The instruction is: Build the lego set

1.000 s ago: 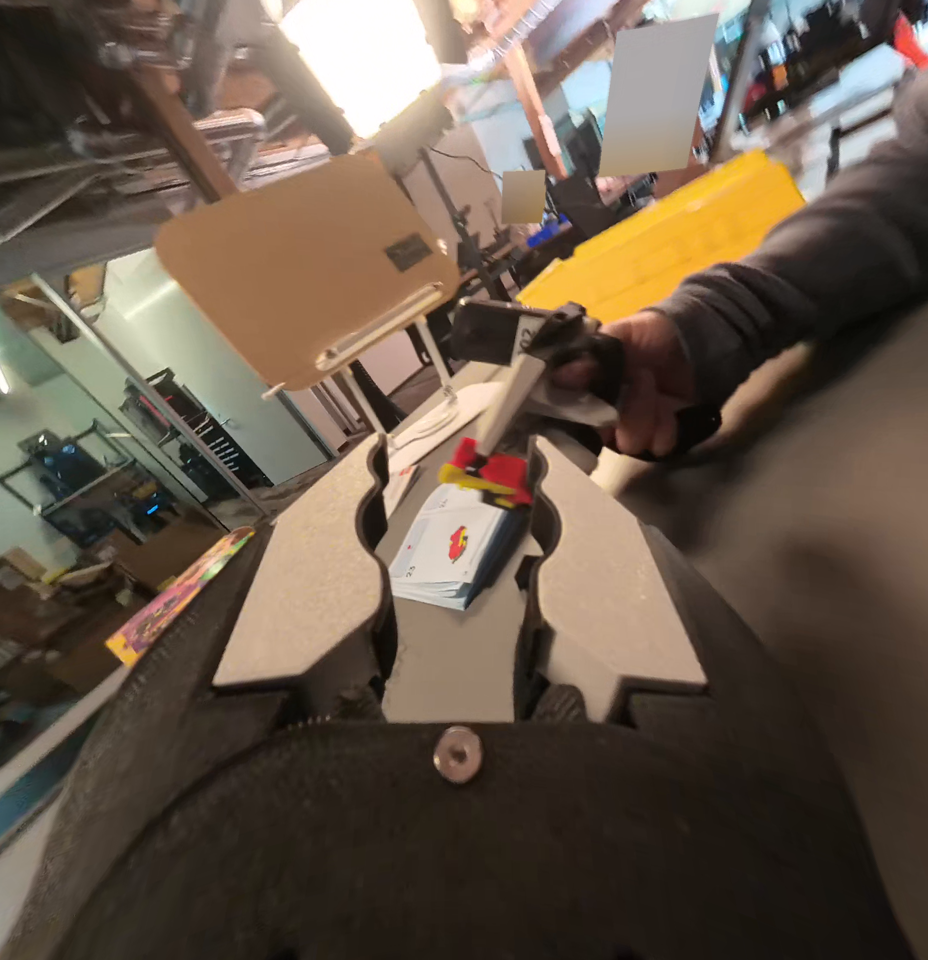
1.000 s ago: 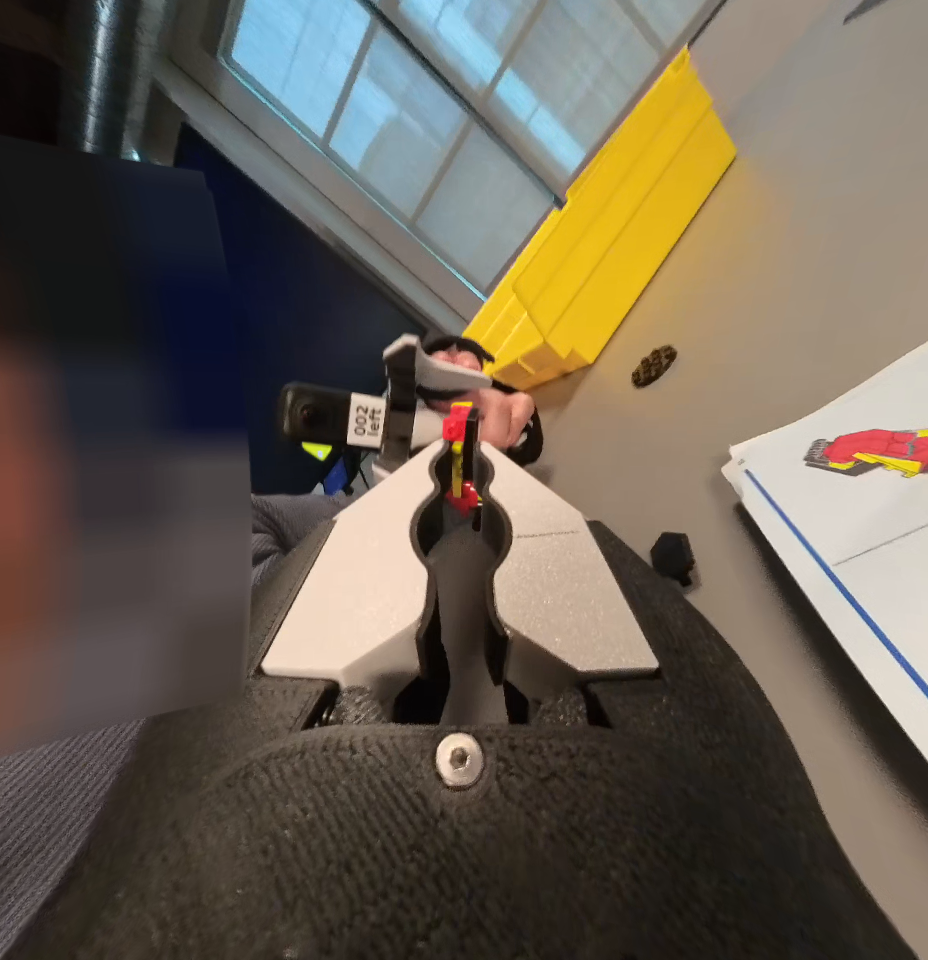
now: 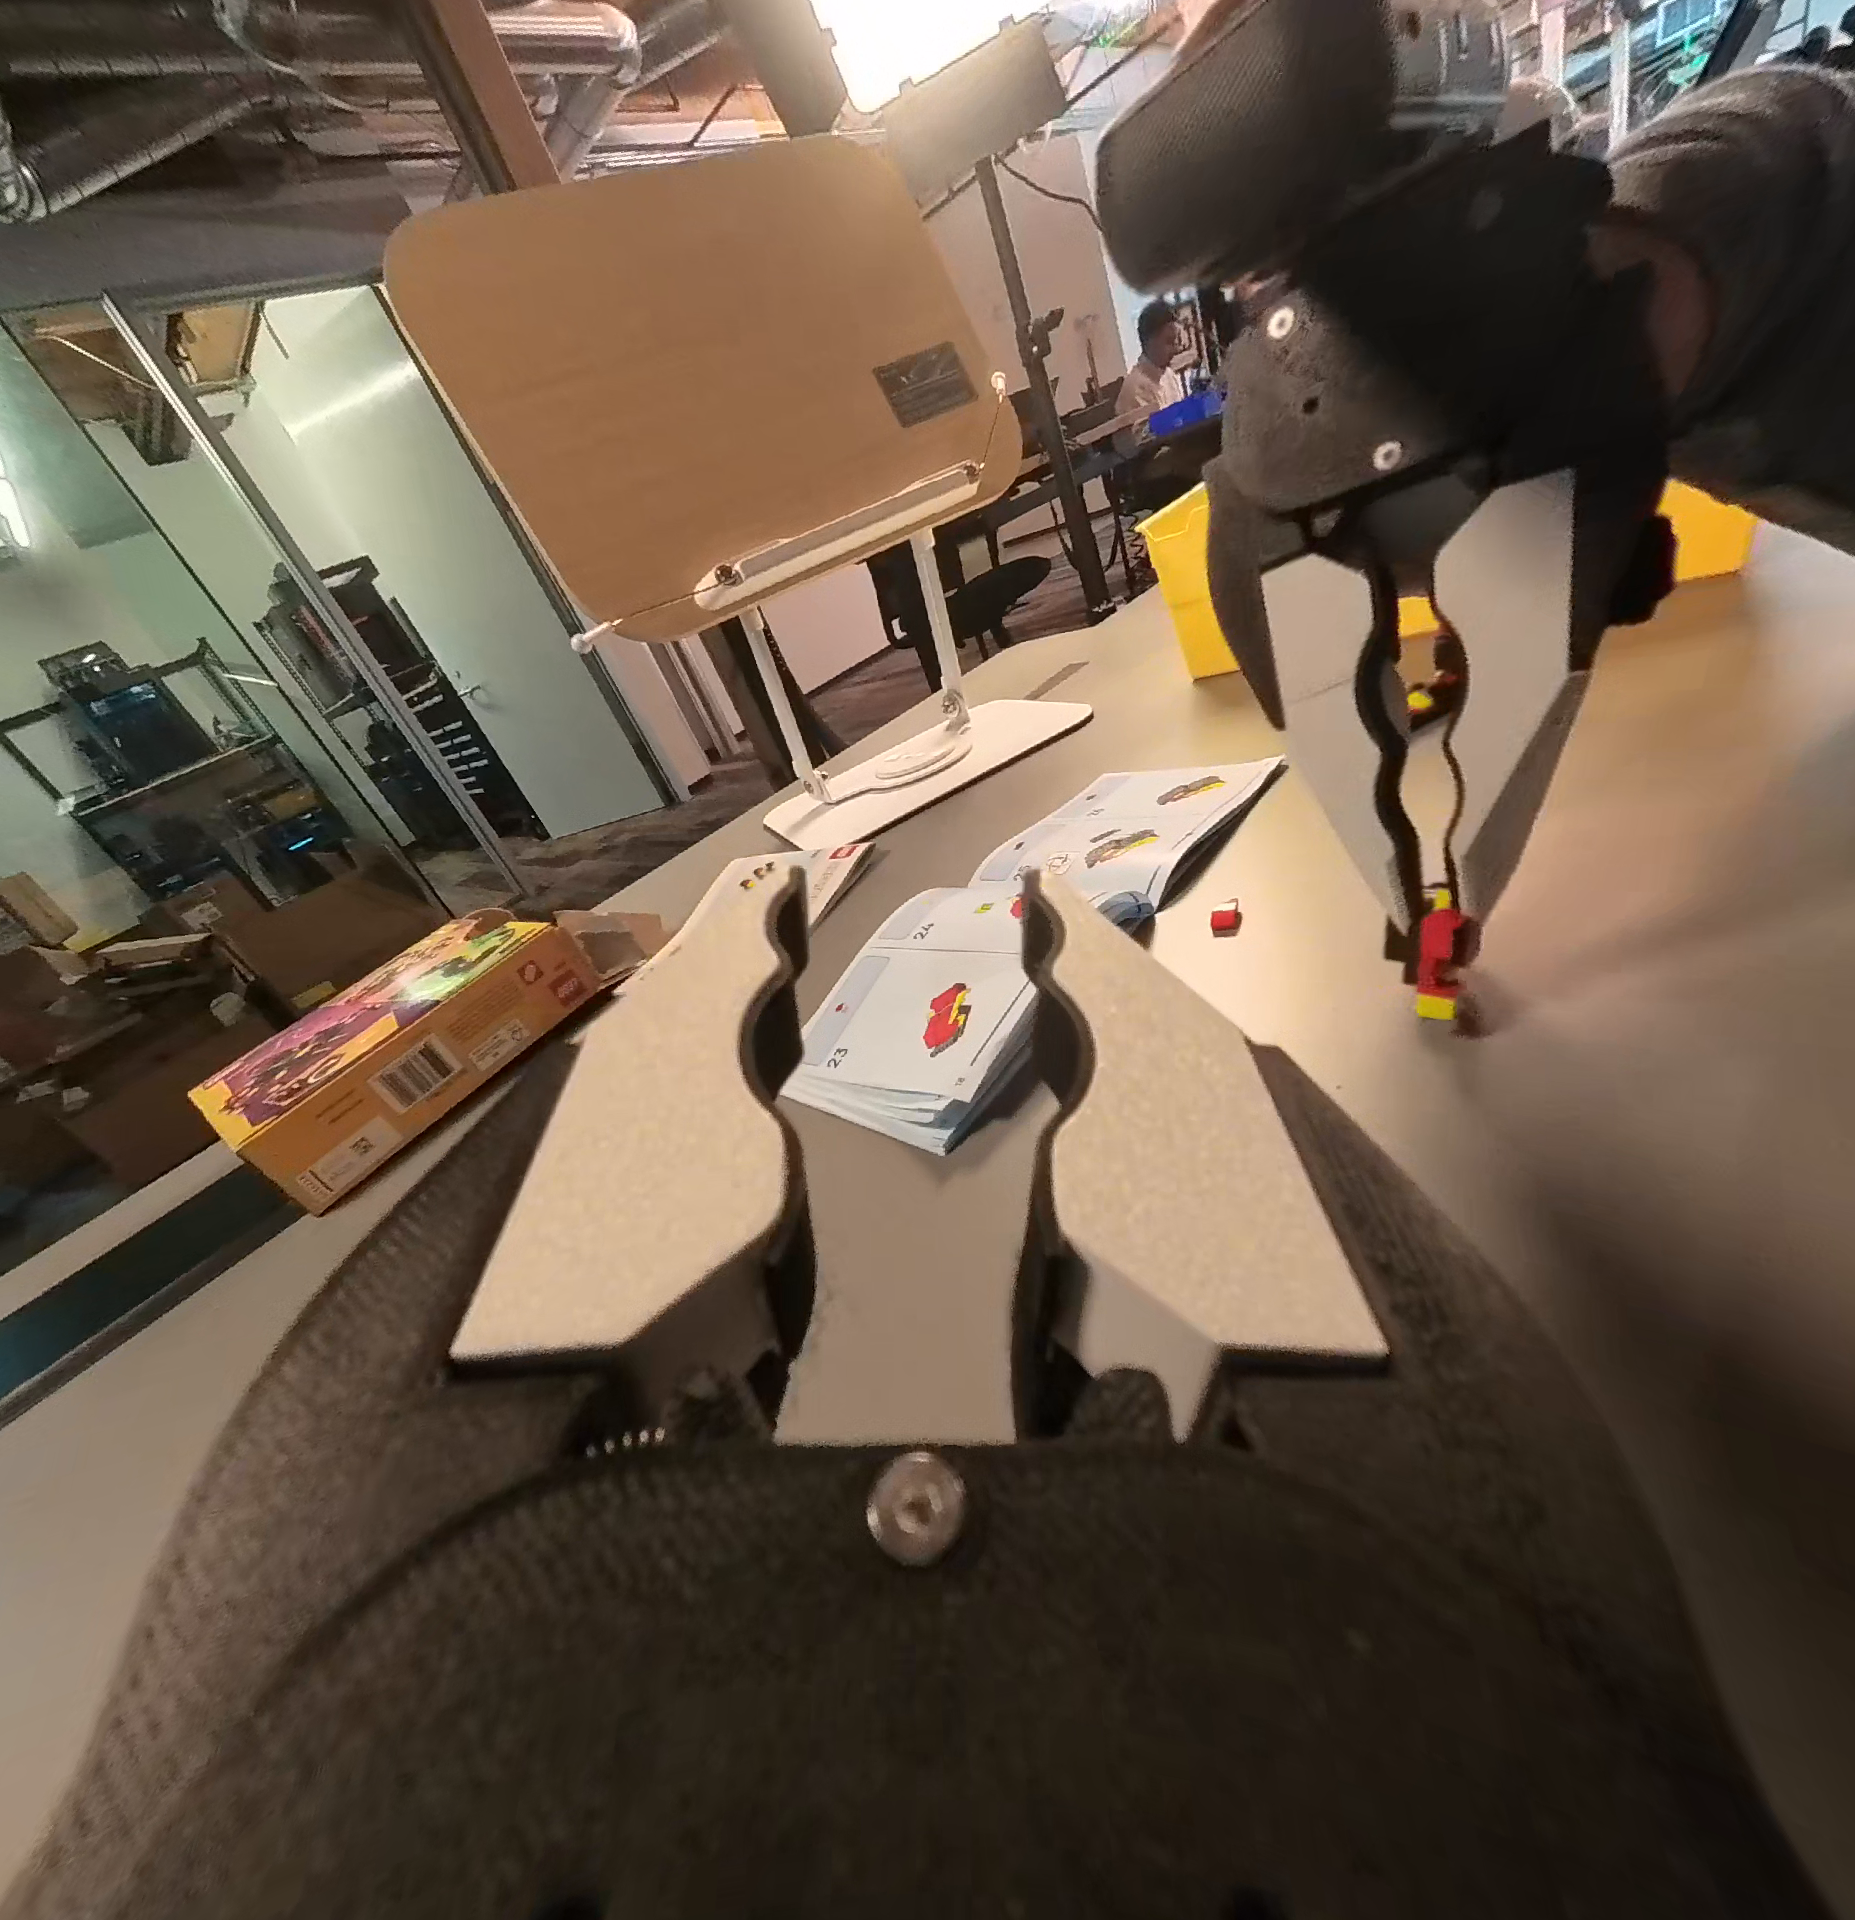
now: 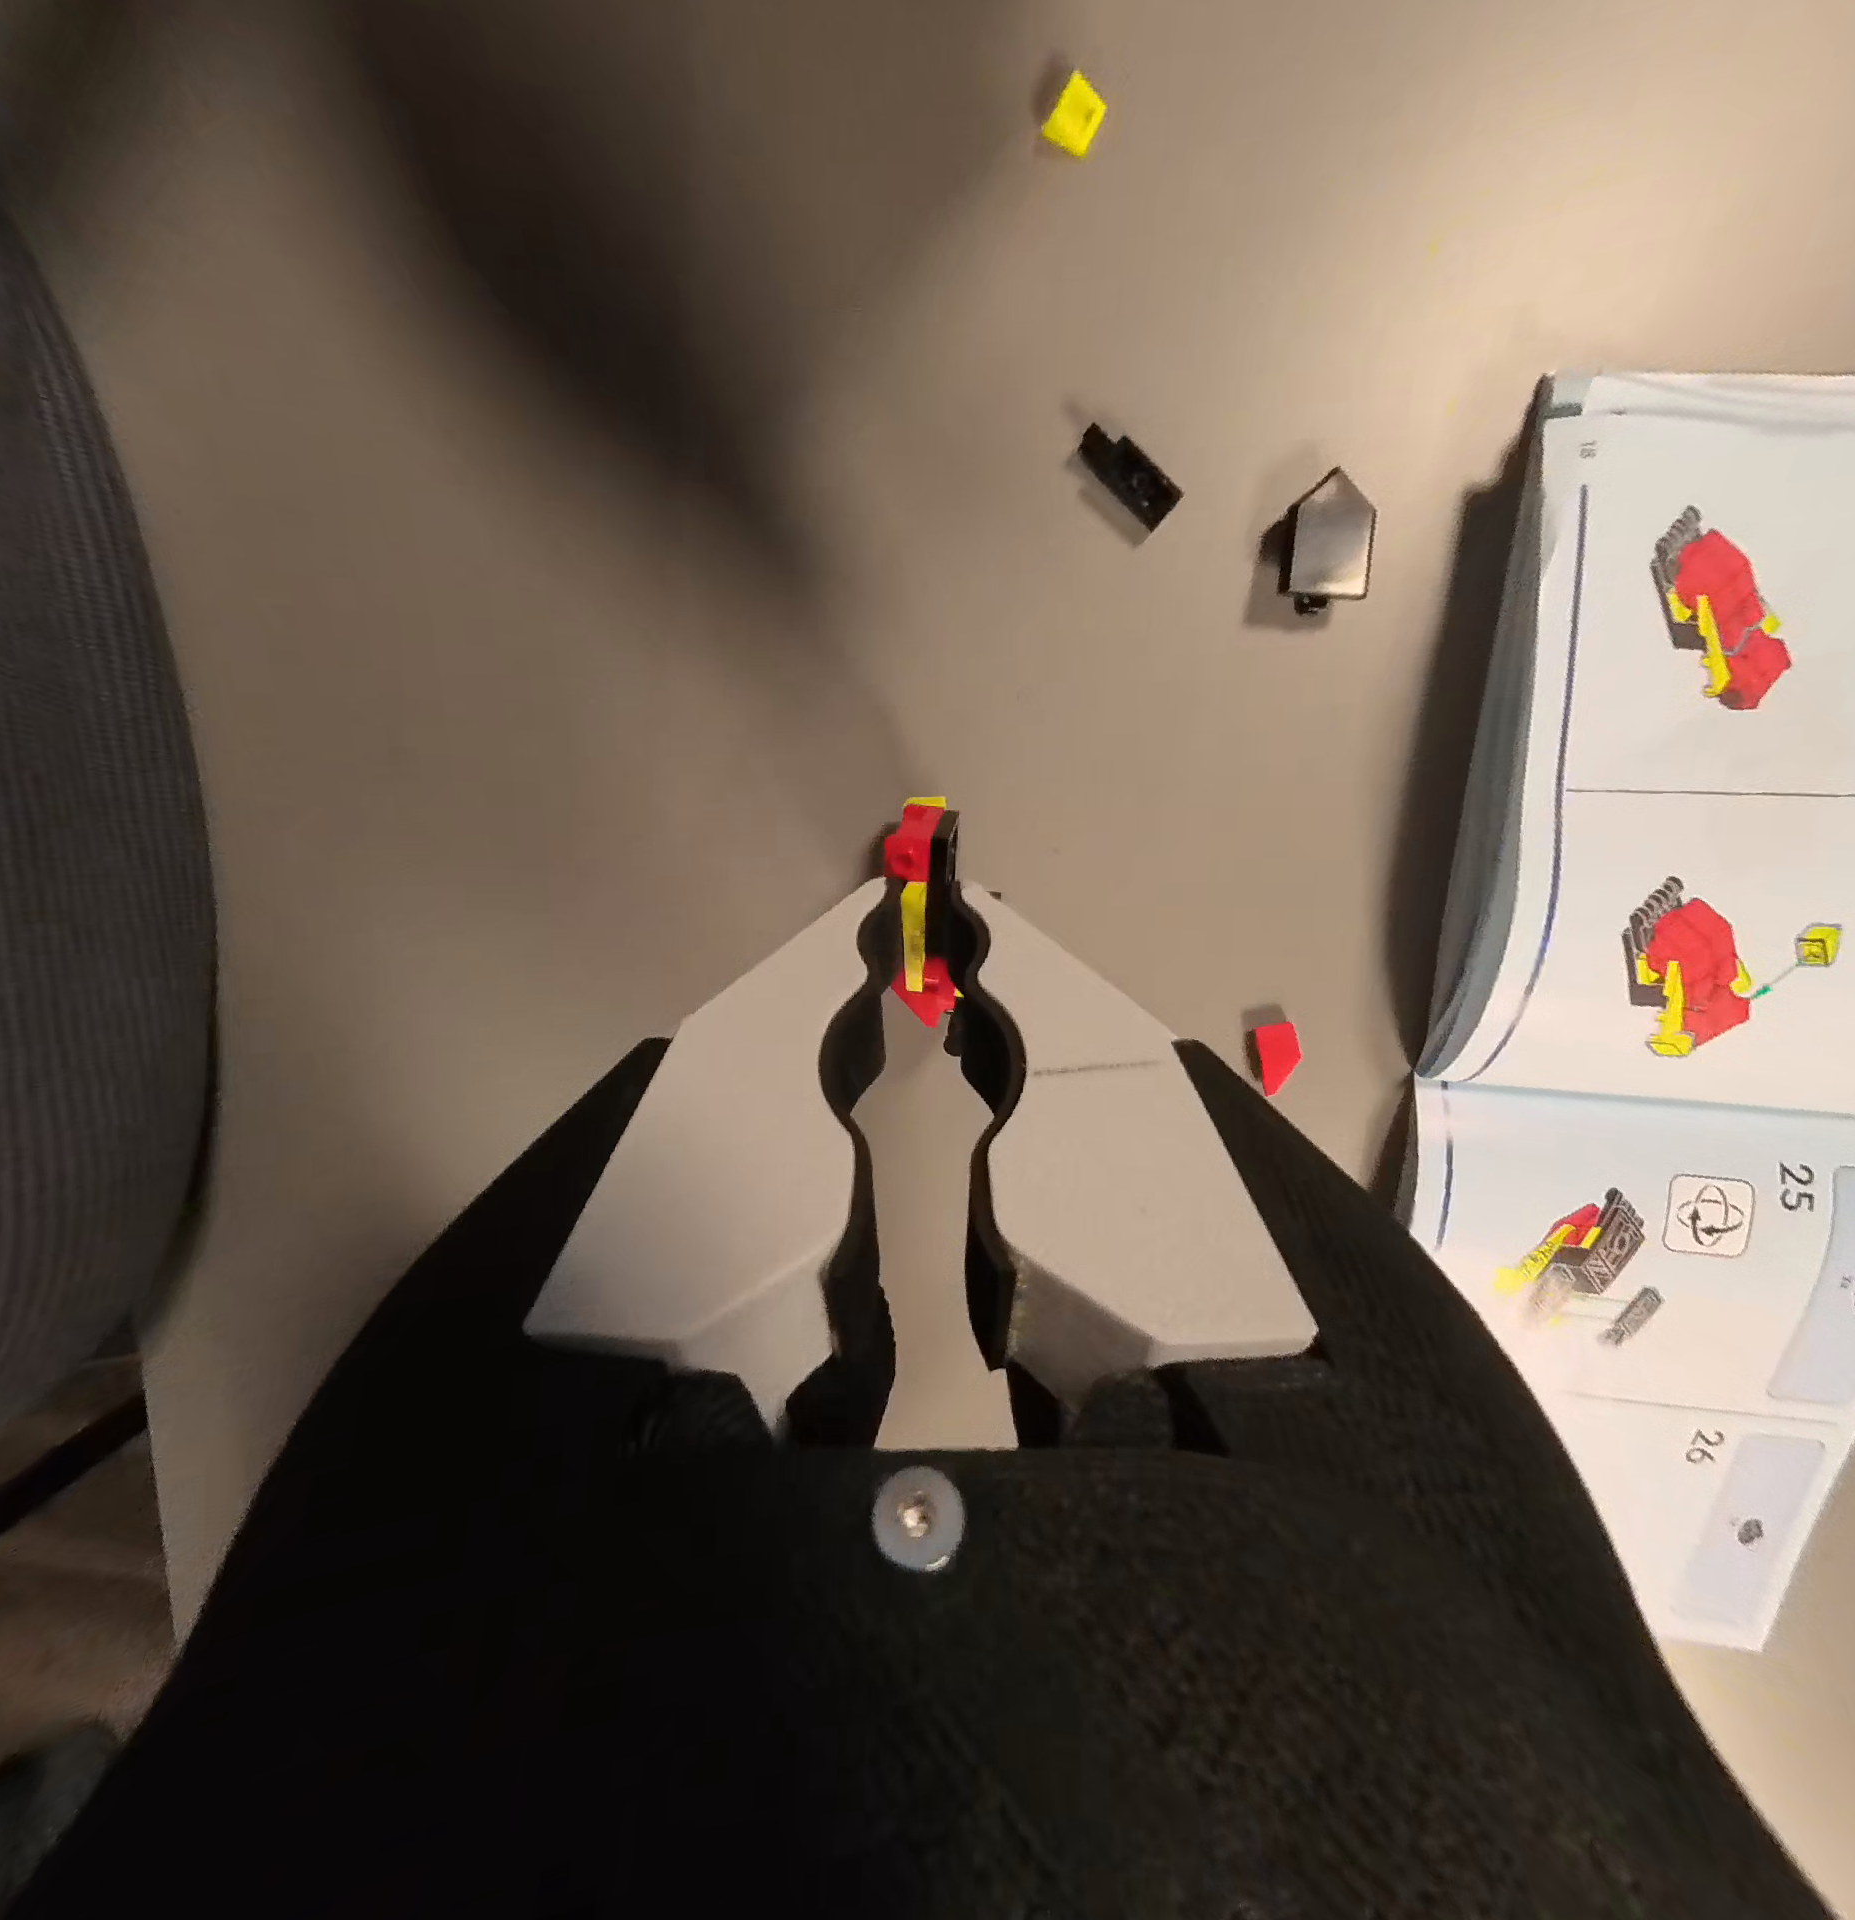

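Observation:
My right gripper [image 4: 928, 902] is shut on a small red, yellow and black lego assembly [image 4: 921, 854]. It points down at the grey table [image 4: 611, 727], and the assembly's lower end is at the table surface. In the left wrist view the same gripper [image 3: 1430, 899] and assembly [image 3: 1437, 951] show at the upper right. My left gripper [image 3: 912, 899] is open and empty, low over the table, to the left of the assembly. An open instruction booklet [image 3: 933, 1029] lies just beyond its fingertips and also shows in the right wrist view [image 4: 1681, 935].
Loose pieces lie near the right gripper: a red slope [image 4: 1271, 1049], a black plate [image 4: 1129, 480], a dark slope piece [image 4: 1328, 551] and a yellow tile [image 4: 1074, 112]. The lego box [image 3: 403, 1049], a wooden book stand [image 3: 694, 416] and a yellow bin [image 3: 1193, 582] stand farther off.
My right gripper has swung down from mid-air to the table with the assembly still in it. My left gripper has drawn apart from the assembly and now faces the booklet.

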Available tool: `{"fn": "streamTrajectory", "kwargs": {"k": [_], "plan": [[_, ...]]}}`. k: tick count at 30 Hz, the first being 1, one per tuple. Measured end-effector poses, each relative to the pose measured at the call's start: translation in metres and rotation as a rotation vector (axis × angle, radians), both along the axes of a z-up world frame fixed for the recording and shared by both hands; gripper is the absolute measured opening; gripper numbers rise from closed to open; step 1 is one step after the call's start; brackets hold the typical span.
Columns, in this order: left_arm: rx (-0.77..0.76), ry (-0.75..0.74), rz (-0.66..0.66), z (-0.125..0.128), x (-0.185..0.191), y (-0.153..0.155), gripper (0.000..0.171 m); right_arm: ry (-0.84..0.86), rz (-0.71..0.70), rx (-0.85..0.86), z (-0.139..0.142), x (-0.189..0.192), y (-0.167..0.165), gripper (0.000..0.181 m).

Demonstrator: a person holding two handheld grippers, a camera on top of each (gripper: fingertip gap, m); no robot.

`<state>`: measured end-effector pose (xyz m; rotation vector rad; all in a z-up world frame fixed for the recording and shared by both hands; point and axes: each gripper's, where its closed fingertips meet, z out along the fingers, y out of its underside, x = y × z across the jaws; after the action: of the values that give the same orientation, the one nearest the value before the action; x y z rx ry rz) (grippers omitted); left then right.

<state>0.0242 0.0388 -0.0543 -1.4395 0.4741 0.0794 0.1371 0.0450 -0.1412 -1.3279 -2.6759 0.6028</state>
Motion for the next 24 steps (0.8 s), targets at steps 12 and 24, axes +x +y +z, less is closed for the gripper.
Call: {"fn": "streamTrajectory", "kwargs": {"k": [12, 24], "plan": [[-0.013, 0.005, -0.008, -0.002, 0.002, 0.0, 0.04, 0.053, -0.047, -0.009, 0.009, -0.008, 0.007, 0.022], [-0.066, -0.009, -0.032, -0.001, -0.01, -0.004, 0.035, 1.206, -0.289, -0.356, 0.11, -0.05, 0.063, 0.028]]}}
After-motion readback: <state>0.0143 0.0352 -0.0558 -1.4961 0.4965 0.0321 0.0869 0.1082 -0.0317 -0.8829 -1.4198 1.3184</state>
